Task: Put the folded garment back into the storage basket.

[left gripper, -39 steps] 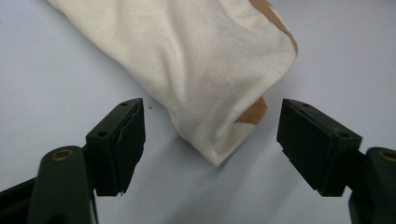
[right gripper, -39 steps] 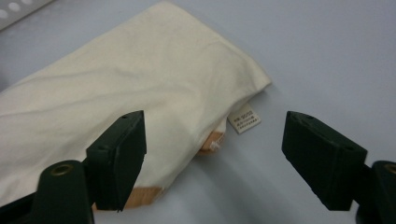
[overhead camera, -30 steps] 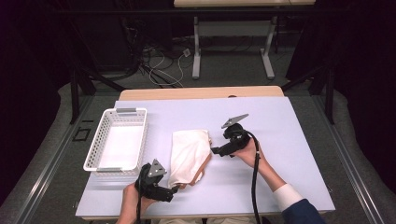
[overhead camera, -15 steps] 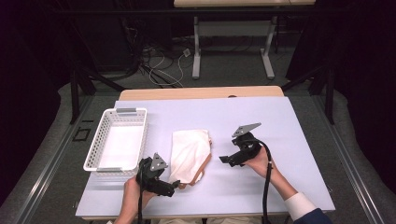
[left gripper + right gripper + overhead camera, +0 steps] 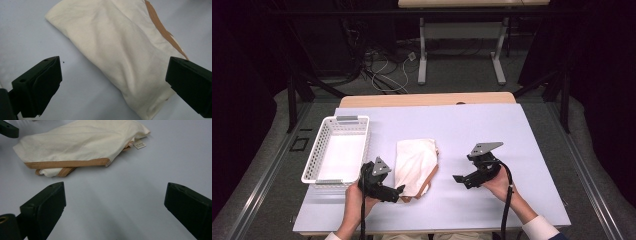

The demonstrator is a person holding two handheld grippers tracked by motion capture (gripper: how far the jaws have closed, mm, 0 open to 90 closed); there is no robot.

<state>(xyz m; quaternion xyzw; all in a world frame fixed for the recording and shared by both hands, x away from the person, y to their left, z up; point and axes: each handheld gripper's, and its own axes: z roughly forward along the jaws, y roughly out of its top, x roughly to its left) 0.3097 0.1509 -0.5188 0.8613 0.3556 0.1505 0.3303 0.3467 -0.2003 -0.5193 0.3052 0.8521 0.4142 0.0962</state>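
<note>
A folded cream cloth bag [image 5: 414, 164] with tan trim lies on the pale table, near the front middle. My left gripper [image 5: 398, 190] sits at the bag's near-left corner, open, its jaws straddling the bag's near end [image 5: 130, 75] without closing on it. My right gripper [image 5: 458, 179] is open too, held to the right of the bag with bare table between. Its jaws point left toward the bag's tan-trimmed edge [image 5: 75, 163], and a small white label [image 5: 139, 145] shows at the bag's far corner.
A white slatted plastic basket [image 5: 314, 165] stands to the left of the bag, with nothing in it. Bare table [image 5: 492, 130] stretches behind and to the right of the bag. Beyond the table's far edge are desk legs and cables on the floor.
My right gripper has let go of the bag's right edge and drawn back to the right and nearer the front. My left gripper has stayed at the bag's near-left corner.
</note>
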